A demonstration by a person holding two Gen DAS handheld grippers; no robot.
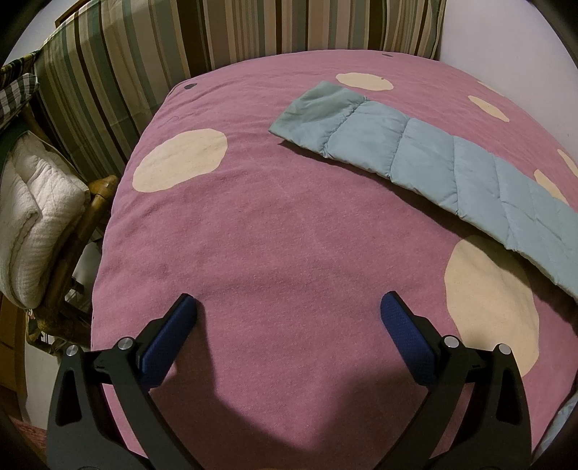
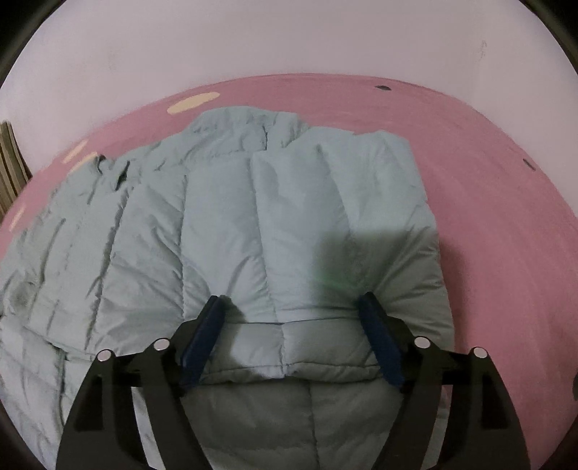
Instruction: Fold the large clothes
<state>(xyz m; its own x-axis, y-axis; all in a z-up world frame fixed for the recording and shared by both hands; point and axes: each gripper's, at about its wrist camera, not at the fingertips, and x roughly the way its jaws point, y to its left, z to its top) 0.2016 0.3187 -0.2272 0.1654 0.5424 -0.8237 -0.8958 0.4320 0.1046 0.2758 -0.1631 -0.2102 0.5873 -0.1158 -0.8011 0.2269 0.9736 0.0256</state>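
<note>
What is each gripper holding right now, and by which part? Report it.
Nothing is held. The left gripper is open over the bare blanket. The right gripper is open over the jacket, its fingers gripping nothing.

A home bedroom: spotted pink bedspread, striped cushions, folded quilt

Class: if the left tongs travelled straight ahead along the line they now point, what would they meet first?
Probably the bare pink blanket. The left tongs stand open above it, angled down; the blue jacket sleeve lies off to the right.
</note>
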